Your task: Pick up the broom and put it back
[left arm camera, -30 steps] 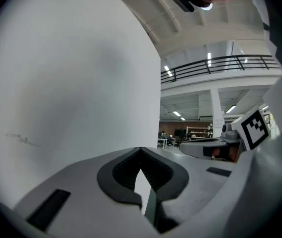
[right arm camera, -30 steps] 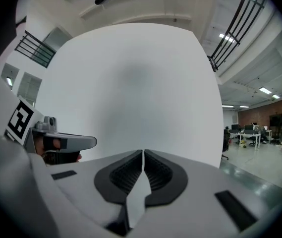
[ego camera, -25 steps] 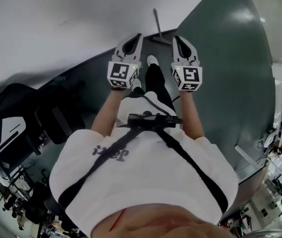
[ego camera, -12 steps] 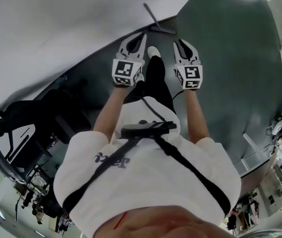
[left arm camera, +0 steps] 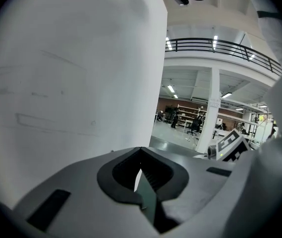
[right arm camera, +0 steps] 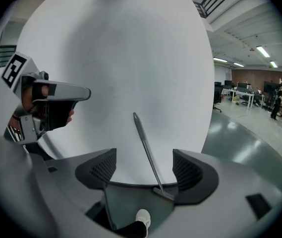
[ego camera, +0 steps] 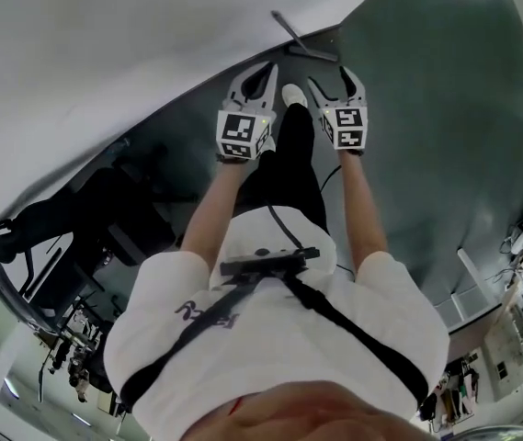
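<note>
Right gripper view: broom stands against the white wall, thin handle tilted up-left, head down on the dark floor at the wall base. It shows centre frame, framed by the gap between the jaws but beyond them, no contact.

Head view: broom is top centre, just above both grippers and close to neither pad.

Right gripper: jaws wide apart, have just been opening, nothing held and nothing pressed by the pads. In head view right gripper sits right of centre near the top, jaws spread in a V toward the broom head.

Left gripper: jaws together, only a thin slit between the pads, nothing in them. Its view is mostly wall, with the right gripper's marker cube at the right edge. In head view left gripper is just left of the right one, tips pointing at the wall base.

White shoe is between the two grippers in head view, and at bottom centre under the open jaws.
</note>
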{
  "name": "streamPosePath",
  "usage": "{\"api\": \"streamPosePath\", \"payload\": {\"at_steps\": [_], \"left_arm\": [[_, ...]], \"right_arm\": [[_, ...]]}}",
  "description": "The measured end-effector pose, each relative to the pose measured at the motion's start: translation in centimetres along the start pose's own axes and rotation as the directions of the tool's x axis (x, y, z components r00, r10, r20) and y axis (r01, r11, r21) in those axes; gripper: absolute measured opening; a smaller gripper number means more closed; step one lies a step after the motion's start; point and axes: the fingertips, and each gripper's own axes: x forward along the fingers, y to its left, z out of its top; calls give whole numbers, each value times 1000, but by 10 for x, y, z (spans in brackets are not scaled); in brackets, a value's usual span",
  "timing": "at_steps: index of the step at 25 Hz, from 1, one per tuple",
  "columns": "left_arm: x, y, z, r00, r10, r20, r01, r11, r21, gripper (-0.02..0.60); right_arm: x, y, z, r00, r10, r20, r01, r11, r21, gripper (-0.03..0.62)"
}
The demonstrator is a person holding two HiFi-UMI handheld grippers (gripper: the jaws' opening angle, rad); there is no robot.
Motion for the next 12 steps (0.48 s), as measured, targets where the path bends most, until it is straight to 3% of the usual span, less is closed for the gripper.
{"api": "streamPosePath", "payload": {"at_steps": [2,12], "left_arm": [[8,6,-8,1000,4,-12,-4,1000,-4,11],[38,40,-45,997,42,-59,-43,999,-12,11]], "right_arm": [[24,-1,-5,1000,8,-8,-8,1000,9,351],[126,4,-6,999,32,-24,-33,999,-27,350]]}}
